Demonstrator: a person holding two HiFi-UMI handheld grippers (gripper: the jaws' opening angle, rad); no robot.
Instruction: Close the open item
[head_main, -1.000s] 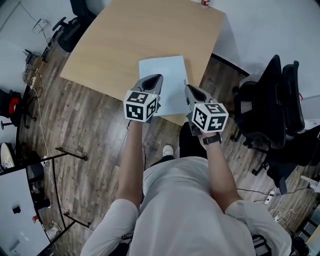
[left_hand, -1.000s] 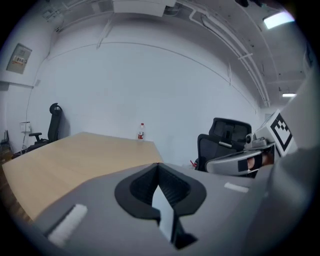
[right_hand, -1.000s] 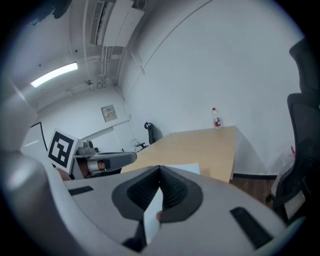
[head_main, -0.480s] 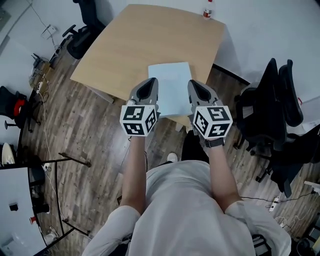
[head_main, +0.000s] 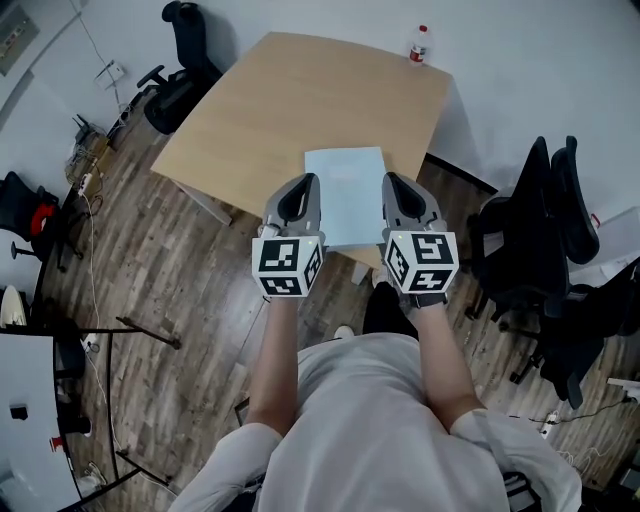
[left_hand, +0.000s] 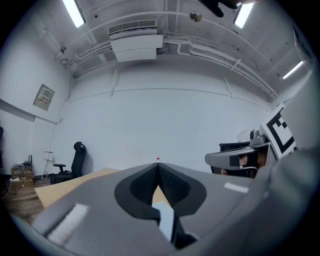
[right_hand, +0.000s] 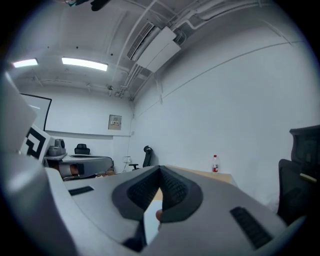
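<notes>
A pale blue flat item (head_main: 346, 195), like a folder or thin book, lies on the wooden table (head_main: 270, 110) by its near edge. I cannot tell whether it is open. In the head view my left gripper (head_main: 305, 183) hovers at its left edge and my right gripper (head_main: 391, 181) at its right edge. Both are held level and point across the table. Each gripper view shows the jaws meeting at the tip, left gripper (left_hand: 158, 167) and right gripper (right_hand: 160, 170), with nothing between them. A strip of the pale item (left_hand: 165, 220) shows through the gap below.
A clear bottle with a red cap (head_main: 420, 45) stands at the table's far right corner and also shows as the bottle (right_hand: 215, 164). Black office chairs (head_main: 540, 230) stand to the right, another chair (head_main: 185, 50) at the far left. Cables lie on the wooden floor (head_main: 150, 260).
The head view has drawn back, so more of the table and the bottle show. Both grippers sit a little lower in the picture and more parallel, still shut.
</notes>
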